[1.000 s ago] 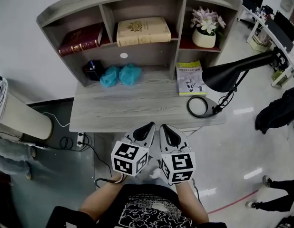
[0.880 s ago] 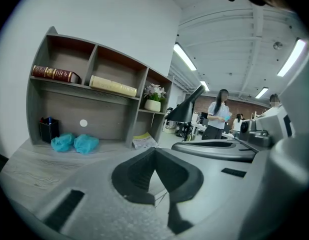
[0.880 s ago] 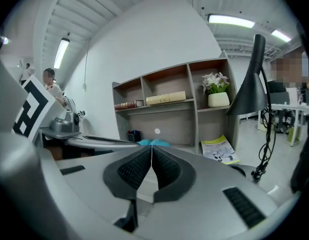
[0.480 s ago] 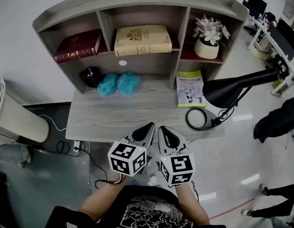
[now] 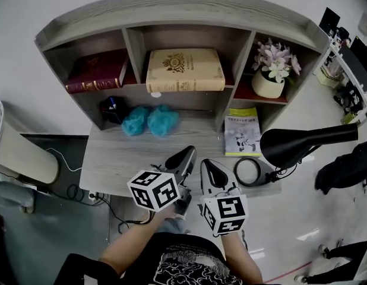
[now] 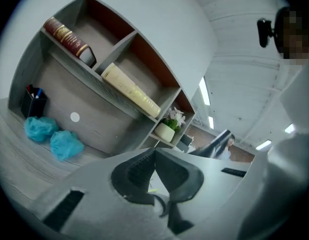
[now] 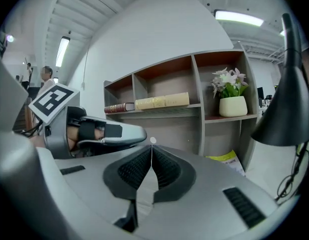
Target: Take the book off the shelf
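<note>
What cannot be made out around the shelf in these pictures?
- Head view: print on the cover of the cream book, too small to read.
- Head view: gold lettering on the spine of the dark red book, too small.
- Right gripper view: lower part of the yellow booklet, hidden behind the right gripper.
- Right gripper view: right side of the lamp, cut off by the edge.

I see a thick cream book with a gold crest lying flat, cover up, in the shelf's middle compartment; a dark red book lies in its left compartment.
</note>
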Demonstrator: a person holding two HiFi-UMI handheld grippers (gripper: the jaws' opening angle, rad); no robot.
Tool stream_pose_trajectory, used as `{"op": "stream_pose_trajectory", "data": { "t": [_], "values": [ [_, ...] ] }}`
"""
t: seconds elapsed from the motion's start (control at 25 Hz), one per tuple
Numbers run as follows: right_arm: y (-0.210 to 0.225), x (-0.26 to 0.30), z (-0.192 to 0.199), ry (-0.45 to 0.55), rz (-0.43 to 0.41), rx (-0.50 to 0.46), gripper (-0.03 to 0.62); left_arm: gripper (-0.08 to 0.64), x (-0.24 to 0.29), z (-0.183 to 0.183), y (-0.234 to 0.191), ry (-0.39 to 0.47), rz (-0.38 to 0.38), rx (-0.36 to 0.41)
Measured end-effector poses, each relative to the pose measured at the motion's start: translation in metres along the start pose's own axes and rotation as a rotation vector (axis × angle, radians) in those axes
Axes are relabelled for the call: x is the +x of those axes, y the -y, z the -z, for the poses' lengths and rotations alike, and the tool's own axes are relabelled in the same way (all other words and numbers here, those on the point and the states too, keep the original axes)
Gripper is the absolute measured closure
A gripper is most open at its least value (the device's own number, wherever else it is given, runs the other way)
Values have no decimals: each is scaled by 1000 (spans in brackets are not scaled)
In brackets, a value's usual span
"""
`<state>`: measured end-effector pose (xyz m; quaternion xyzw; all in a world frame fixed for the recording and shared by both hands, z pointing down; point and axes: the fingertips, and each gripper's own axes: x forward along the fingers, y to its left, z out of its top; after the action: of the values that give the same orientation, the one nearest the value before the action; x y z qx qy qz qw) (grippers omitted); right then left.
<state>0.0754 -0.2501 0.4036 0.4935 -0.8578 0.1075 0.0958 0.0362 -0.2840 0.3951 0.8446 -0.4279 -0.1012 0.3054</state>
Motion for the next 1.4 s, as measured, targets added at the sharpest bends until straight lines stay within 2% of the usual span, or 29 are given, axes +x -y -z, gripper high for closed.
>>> {"op": "stream_pose_trajectory", "data": {
  "t": [0.24,0.4,0.48,0.56,0.8,0.96,1.2,1.24,1.32,1.4],
  "values": [
    [12,29,-17,2,5,-12,575,554,25,-58,-18,149,76,-228],
    [16,45,-23,-5,3,-22,575,544,40,-84,-27,210,137,-361],
    [17,51,-25,-9,2,-24,575,441,46,-93,-29,230,179,-436],
    [20,58,-27,-13,1,-26,575,401,52,-101,-32,252,206,-500],
    [27,77,-32,-15,0,-30,575,294,62,-131,-51,348,199,-622],
    [30,85,-30,-25,3,-29,575,262,73,-144,-70,384,154,-690],
    [35,90,-25,-44,8,-25,575,262,87,-154,-81,402,109,-764],
    [36,90,-24,-46,10,-24,575,270,88,-154,-81,401,102,-776],
    [37,89,-23,-48,13,-23,575,336,89,-152,-82,397,88,-801],
    [37,88,-22,-48,14,-24,575,342,88,-151,-83,396,85,-818]
  ]
}}
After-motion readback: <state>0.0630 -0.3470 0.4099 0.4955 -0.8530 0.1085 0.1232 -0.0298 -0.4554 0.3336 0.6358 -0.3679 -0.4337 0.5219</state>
